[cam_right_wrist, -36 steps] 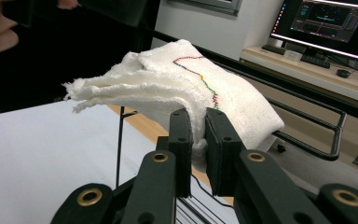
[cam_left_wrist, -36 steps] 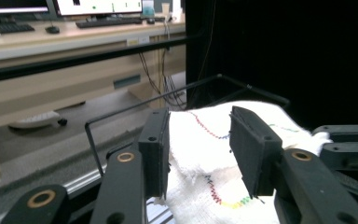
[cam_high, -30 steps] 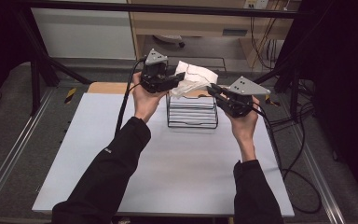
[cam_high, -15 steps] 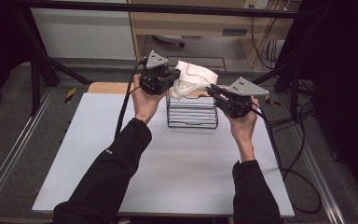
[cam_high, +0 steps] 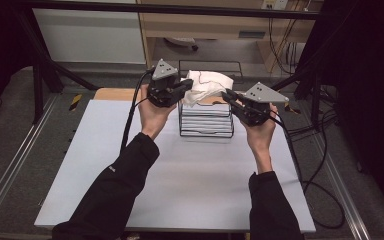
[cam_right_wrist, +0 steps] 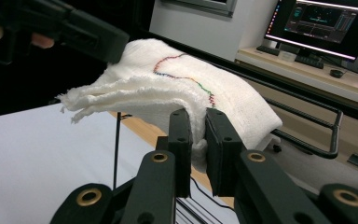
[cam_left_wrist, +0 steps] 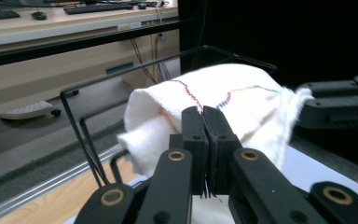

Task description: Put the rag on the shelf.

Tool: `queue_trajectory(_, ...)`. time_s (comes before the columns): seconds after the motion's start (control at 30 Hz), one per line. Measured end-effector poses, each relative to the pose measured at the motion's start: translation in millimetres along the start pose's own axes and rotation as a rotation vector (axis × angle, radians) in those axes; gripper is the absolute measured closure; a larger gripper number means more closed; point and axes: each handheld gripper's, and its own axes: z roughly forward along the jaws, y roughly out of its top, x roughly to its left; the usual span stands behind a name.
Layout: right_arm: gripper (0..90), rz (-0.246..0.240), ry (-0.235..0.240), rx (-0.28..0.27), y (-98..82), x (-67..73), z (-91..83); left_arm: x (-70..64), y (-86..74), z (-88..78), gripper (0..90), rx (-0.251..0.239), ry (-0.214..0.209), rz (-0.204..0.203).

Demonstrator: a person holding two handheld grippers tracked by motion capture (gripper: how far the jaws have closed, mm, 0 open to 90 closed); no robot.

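Note:
A white folded cloth (cam_high: 207, 86) with a wavy line of coloured stitching lies over the top of a black wire rack (cam_high: 206, 120) at the far middle of the table. My left gripper (cam_high: 186, 86) is at the cloth's left edge, jaws pressed together on its frayed edge (cam_left_wrist: 204, 140). My right gripper (cam_high: 228, 95) is at the cloth's right end, its jaws nearly together with a fold of cloth (cam_right_wrist: 261, 116) between them (cam_right_wrist: 198, 135). The cloth (cam_left_wrist: 223, 102) bulges upward between the two grippers. Each gripper view shows the other gripper beyond the cloth.
The pale table top (cam_high: 180, 180) stretches from the rack to the near edge. A wooden board (cam_high: 112, 94) lies at the table's far left corner. Cables (cam_high: 310, 150) trail off the right side. Desks with keyboards and monitors (cam_right_wrist: 326, 23) stand beyond.
Both grippers stay at the ends of the cloth over the rack. The left one has shifted only slightly; the cloth keeps nearly the same shape.

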Motion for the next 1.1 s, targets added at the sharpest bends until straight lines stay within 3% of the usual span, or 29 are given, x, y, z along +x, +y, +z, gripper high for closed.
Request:
queue_trajectory(0.17, 80.6, -0.008, -0.002, 0.001, -0.3, 1.2, -0.5, -4.5, -14.5, -6.5, 88.2, -0.014, -0.032, -0.031)
queue_trajectory(0.4, 75.9, -0.001, 0.010, 0.020, -2.4, 2.0, 2.3, 0.4, -17.5, 4.6, 88.3, 0.032, 0.022, -0.015)
queue_trajectory(0.53, 66.5, 0.018, 0.032, 0.015, -1.1, 1.3, 0.3, 5.1, -18.7, 8.4, 88.4, 0.030, 0.023, -0.031)
queue_trajectory(0.67, 55.8, 0.044, 0.031, -0.027, 3.0, -1.7, -5.3, 6.9, -19.6, 9.4, 88.6, 0.026, 0.038, -0.024)
queue_trajectory(0.8, 67.2, 0.061, 0.020, -0.009, 8.3, -5.1, -1.9, 7.2, -19.9, 9.4, 88.6, 0.023, 0.037, -0.019)
queue_trajectory(0.93, 76.0, 0.061, -0.013, 0.049, 8.7, -8.4, 17.8, 7.2, -21.0, 8.7, 88.6, 0.018, 0.036, -0.016)
queue_trajectory(1.1, 83.1, 0.081, -0.053, 0.050, 10.9, -10.6, 31.4, 6.5, -26.4, 7.8, 88.2, 0.028, 0.012, -0.015)
